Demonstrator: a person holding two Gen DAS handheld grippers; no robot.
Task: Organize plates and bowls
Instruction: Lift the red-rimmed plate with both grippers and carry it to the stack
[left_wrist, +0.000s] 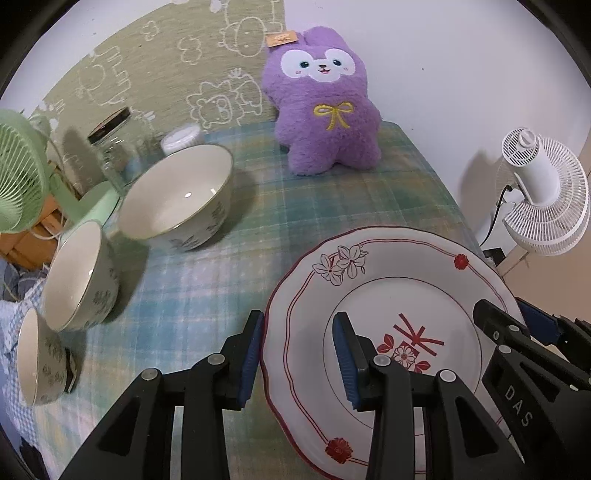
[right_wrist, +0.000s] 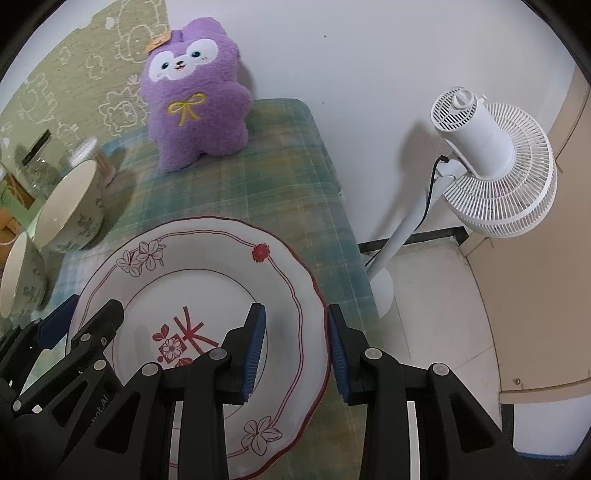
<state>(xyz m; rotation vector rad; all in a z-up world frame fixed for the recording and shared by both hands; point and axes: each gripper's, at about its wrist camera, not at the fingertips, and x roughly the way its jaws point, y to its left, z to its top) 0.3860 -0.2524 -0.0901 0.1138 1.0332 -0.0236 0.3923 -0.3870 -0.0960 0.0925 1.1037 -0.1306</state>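
Observation:
A white plate (left_wrist: 391, 295) with red flower trim lies on the plaid cloth at the table's right side; it also shows in the right wrist view (right_wrist: 207, 273). My left gripper (left_wrist: 298, 360) is open, its jaws straddling the plate's left rim. My right gripper (right_wrist: 296, 350) is open, its jaws straddling the plate's right rim. Three cream bowls with leaf print stand in a row at the left: a large one (left_wrist: 177, 195), a middle one (left_wrist: 79, 277) and a small one (left_wrist: 38, 360).
A purple plush rabbit (left_wrist: 325, 103) sits at the table's back. A glass jar (left_wrist: 114, 147) and a green fan (left_wrist: 18, 177) stand at the back left. A white floor fan (right_wrist: 487, 162) stands off the table's right edge (right_wrist: 347, 221).

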